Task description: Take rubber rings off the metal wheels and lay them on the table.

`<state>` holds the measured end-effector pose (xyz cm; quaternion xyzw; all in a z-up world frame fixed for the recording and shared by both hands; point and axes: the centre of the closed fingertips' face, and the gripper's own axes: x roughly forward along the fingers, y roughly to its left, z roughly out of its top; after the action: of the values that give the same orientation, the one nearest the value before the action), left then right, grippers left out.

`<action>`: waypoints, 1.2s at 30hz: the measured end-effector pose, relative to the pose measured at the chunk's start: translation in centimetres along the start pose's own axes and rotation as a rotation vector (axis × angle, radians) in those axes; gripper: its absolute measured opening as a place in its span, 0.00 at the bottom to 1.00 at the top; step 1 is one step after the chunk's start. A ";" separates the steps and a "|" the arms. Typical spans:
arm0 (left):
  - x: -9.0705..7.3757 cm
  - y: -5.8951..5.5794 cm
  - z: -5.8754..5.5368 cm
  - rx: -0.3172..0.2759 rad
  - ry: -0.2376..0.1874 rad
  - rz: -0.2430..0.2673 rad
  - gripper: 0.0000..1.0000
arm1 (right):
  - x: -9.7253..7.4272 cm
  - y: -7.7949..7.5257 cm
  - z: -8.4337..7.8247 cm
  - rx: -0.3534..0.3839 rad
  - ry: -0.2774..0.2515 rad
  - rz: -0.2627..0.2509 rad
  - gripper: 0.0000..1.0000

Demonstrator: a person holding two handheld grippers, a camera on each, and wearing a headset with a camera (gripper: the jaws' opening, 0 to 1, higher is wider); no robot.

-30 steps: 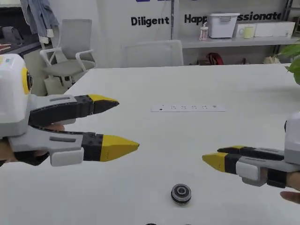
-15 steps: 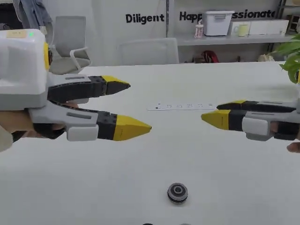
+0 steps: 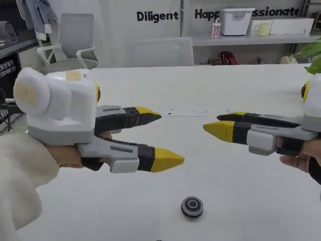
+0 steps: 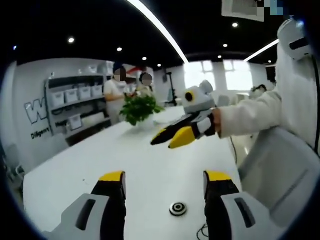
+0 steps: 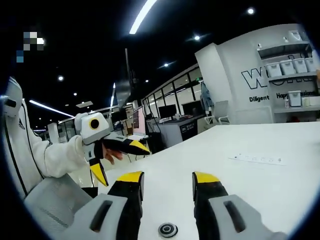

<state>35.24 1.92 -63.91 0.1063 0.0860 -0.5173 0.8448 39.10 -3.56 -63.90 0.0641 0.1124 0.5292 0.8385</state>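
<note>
White table (image 3: 251, 191): is taking up most of the head view, from 6 o'clock up to its far edge just above centre. Pale chair (image 3: 160, 51): is standing pushed in at the far edge of the table, at 12 o'clock. Left gripper (image 3: 168, 138): is reaching in from 9 o'clock in the head view, held in a hand with a cream sleeve, and is hovering above the tabletop. Its yellow-tipped jaws are standing wide apart with nothing between them, and they are pointing toward 3 o'clock. Right gripper (image 3: 220, 122): is coming in from 3 o'clock and hovering at about the same height, tips pointing toward 9 o'clock and facing the left gripper across a gap. It is edge-on in the head view, but its own view is showing the two jaws parted and holding nothing. Green plant (image 3: 313, 55): is leaning in at 2 o'clock by the picture's edge. Socket strip (image 3: 198, 112): is lying flush in the tabletop, just above centre, beyond both sets of tips. Metal wheel (image 3: 192, 207): is lying on the table at 6 o'clock, below and between the two grippers, touched by neither. Rubber ring (image 3: 183, 208): is sitting as a dark band around the wheel's rim.
</note>
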 end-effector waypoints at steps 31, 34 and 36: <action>4.2 -0.5 -9.0 -0.054 0.131 0.039 0.42 | 0.0 0.0 -13.7 -0.013 0.408 0.024 0.31; 4.7 -0.9 -9.6 -0.042 0.154 0.039 0.39 | 0.1 -0.1 -14.1 -0.017 0.417 0.026 0.31; 5.1 -0.9 -10.0 -0.044 0.162 0.055 0.36 | 0.3 0.1 -14.4 -0.016 0.425 0.032 0.31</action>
<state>36.35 -0.16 -74.95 0.1316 0.1624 -0.4818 0.8510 35.45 -3.45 -77.80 -0.0538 0.2813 0.5449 0.7880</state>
